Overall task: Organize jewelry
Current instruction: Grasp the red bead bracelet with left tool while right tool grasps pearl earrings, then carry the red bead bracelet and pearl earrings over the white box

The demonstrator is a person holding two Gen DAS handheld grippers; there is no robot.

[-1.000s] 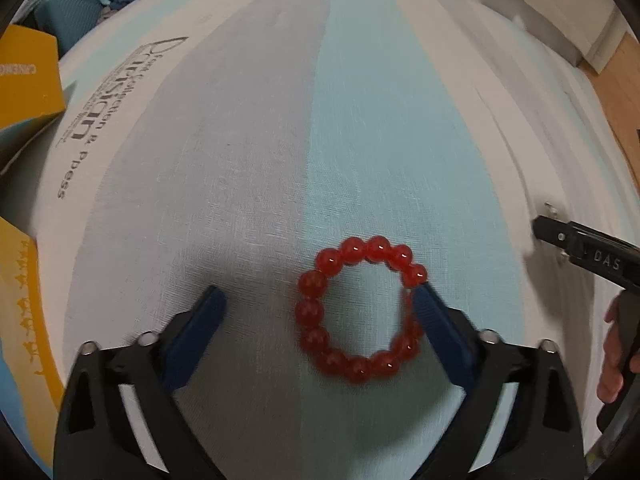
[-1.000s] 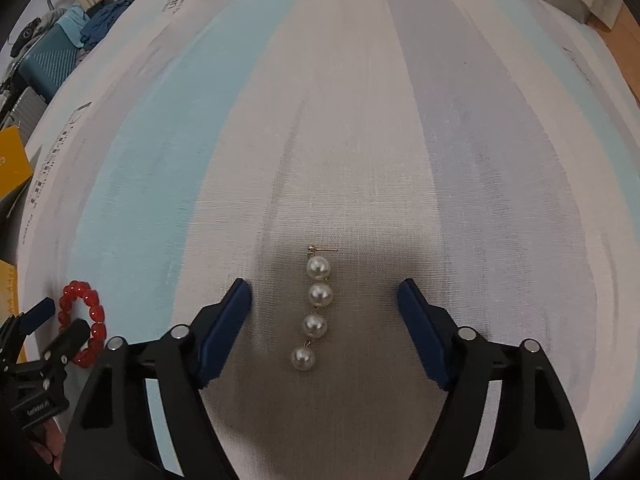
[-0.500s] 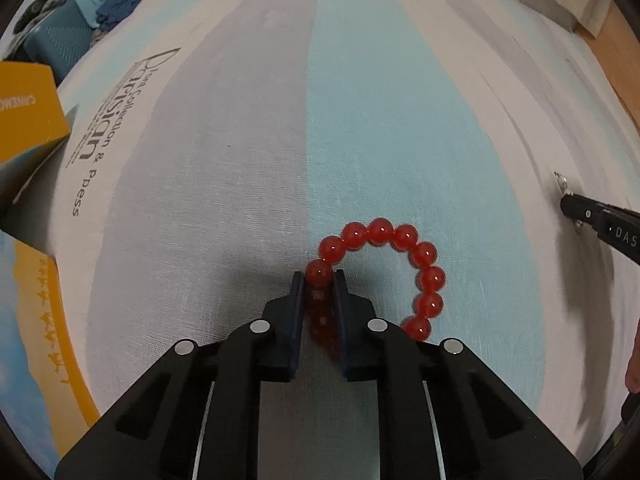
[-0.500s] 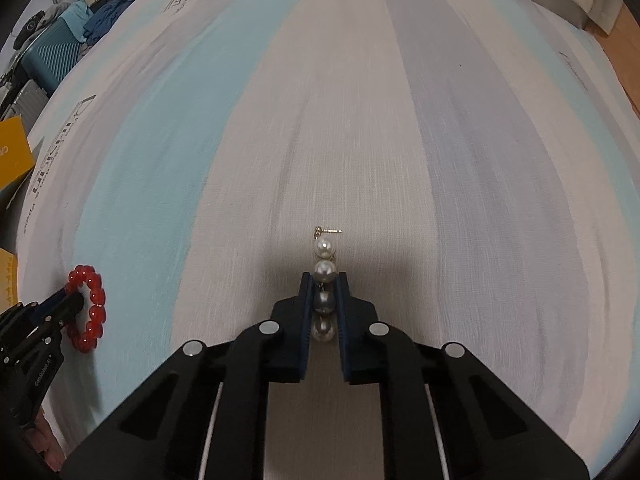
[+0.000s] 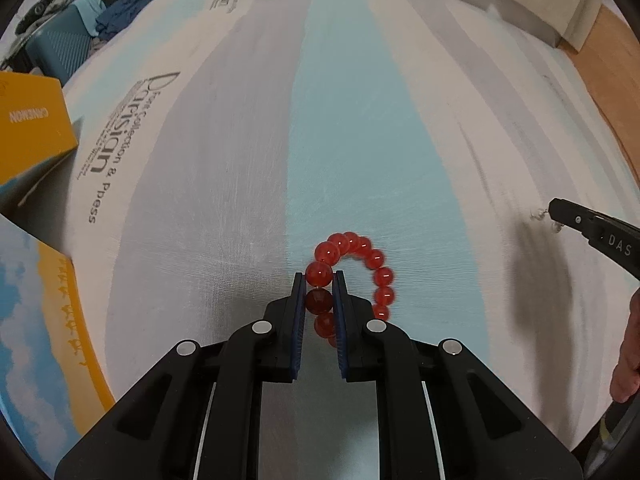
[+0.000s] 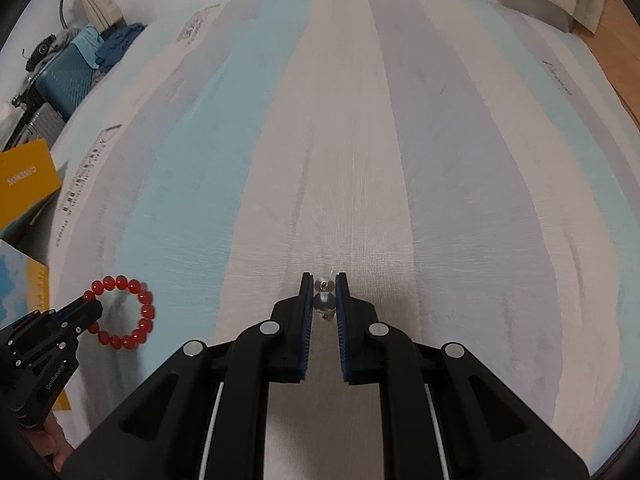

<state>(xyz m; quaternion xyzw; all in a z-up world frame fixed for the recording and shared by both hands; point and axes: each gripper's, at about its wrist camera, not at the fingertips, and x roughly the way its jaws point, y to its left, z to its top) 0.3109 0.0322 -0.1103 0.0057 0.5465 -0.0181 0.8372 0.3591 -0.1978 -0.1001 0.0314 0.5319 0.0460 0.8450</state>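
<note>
Left gripper (image 5: 319, 282): jaws just closed on red bead bracelet (image 5: 352, 276), lower centre. Right gripper (image 6: 324, 286): just closed on pearl earring (image 6: 324, 300). Both items secured, ready for transfer.

striped bed (image 6: 360, 160), yellow box (image 5: 28, 128)

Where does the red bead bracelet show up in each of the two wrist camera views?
Left wrist: red bead bracelet at lower centre, pinched in the left gripper.
Right wrist: bracelet at lower left, at that gripper's tip.
Shared landmark: yellow box at the left edge of both.
</note>
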